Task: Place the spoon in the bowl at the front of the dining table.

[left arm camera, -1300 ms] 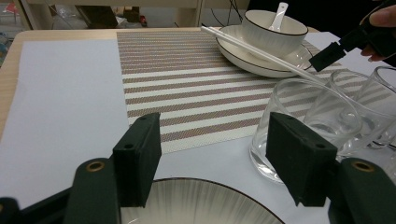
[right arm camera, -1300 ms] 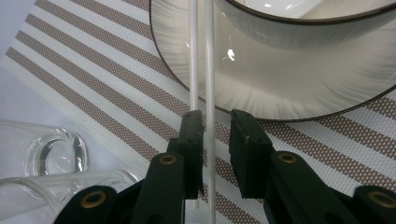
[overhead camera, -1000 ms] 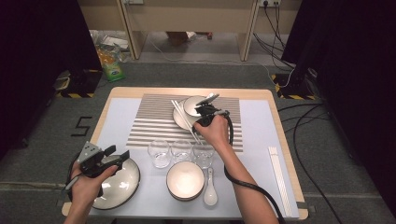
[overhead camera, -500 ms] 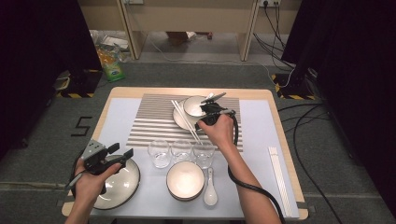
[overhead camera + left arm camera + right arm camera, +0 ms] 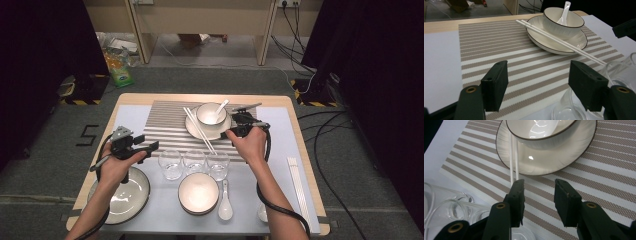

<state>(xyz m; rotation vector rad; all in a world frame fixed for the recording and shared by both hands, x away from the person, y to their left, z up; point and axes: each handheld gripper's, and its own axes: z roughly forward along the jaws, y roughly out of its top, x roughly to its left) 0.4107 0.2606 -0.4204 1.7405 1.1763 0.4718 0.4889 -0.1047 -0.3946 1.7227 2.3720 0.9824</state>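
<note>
A white bowl [image 5: 210, 114] with a white spoon [image 5: 219, 107] in it stands on a plate [image 5: 220, 134] on the striped placemat [image 5: 165, 122]. White chopsticks [image 5: 200, 131] rest across the plate's left rim. My right gripper [image 5: 232, 120] hovers just right of the plate. Its jaws have just been opening and nothing is between them [image 5: 539, 187]; ahead of them are the plate [image 5: 574, 160] and the chopsticks [image 5: 513, 157]. My left gripper [image 5: 148, 142] hangs over the mat's near left corner. Its jaws have also just been opening on nothing [image 5: 537, 75] and face the bowl [image 5: 562, 22].
Three clear glasses [image 5: 194, 161] stand in a row at the mat's near edge. In front of them are a second bowl [image 5: 198, 192] and a spoon [image 5: 225, 202]. A large plate [image 5: 127, 200] sits at the near left, and more chopsticks [image 5: 298, 187] lie at the right edge.
My right gripper has drawn back to the right from over the bowl and its jaws have spread. My left gripper has moved from above the near-left plate towards the mat.
</note>
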